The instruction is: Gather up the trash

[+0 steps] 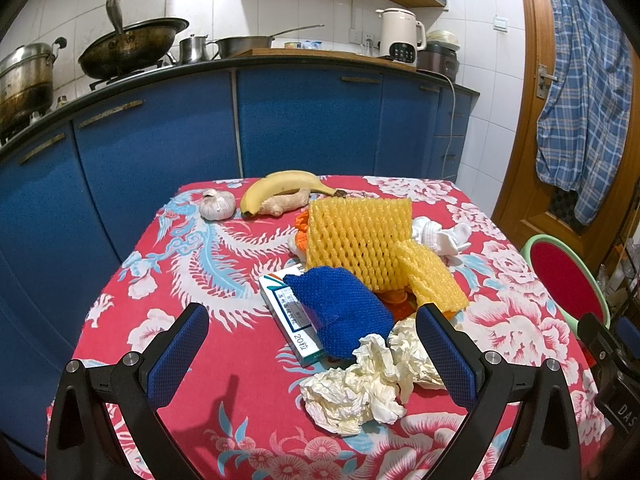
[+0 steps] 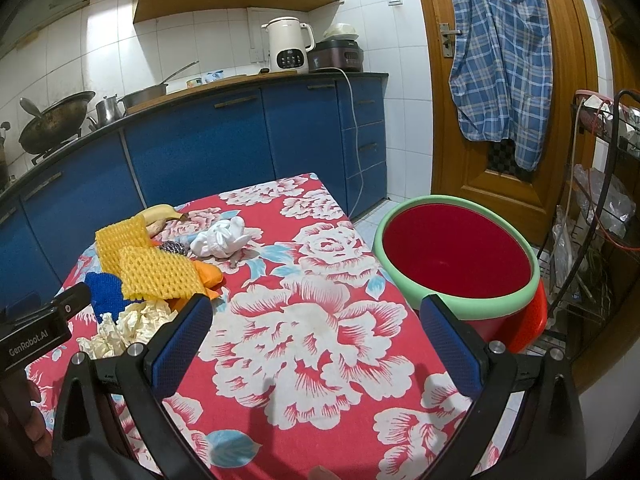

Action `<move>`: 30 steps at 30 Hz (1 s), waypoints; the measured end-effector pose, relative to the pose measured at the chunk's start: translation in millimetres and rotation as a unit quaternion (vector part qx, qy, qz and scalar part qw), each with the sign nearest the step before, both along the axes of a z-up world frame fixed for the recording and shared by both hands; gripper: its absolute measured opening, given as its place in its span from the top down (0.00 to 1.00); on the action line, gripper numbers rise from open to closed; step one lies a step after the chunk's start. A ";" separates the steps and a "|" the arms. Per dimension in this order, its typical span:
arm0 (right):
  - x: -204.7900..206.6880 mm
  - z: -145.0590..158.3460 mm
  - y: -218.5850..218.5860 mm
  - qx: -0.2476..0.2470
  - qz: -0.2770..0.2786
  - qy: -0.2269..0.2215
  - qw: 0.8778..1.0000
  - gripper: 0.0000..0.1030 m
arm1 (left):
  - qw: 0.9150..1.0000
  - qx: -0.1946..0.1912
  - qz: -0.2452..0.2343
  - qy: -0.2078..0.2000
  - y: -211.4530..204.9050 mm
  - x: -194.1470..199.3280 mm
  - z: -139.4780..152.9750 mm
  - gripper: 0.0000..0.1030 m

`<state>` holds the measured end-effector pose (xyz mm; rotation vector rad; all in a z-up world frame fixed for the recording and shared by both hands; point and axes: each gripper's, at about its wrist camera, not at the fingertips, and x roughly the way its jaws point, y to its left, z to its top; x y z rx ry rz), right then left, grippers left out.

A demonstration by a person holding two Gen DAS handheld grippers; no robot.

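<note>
Since both jaws are spread wide, pinch the soft, light crumpled white paper ball beside the round red bin.

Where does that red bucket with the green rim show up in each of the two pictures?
Left wrist view: bucket at the far right edge, beside the table, partly cut off.
Right wrist view: bucket right of centre, beside the table, its inside showing.
Shared landmark: the white kettle on the counter.
</note>
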<state>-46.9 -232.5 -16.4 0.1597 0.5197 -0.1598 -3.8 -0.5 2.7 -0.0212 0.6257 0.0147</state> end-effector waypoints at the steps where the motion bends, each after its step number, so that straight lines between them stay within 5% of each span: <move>1: 0.1 0.0 -0.1 0.000 0.000 0.001 1.000 0.01 | 1.000 0.000 0.000 0.000 0.0 0.0 0.0 0.00; 19: 3.9 -2.8 -1.6 0.004 0.005 0.005 1.000 0.01 | 1.000 0.002 -0.005 0.002 5.4 6.5 -2.9 0.00; 30: 18.0 -8.6 1.4 0.001 0.012 0.022 1.000 0.01 | 0.999 -0.014 -0.030 0.019 7.0 43.1 1.7 0.02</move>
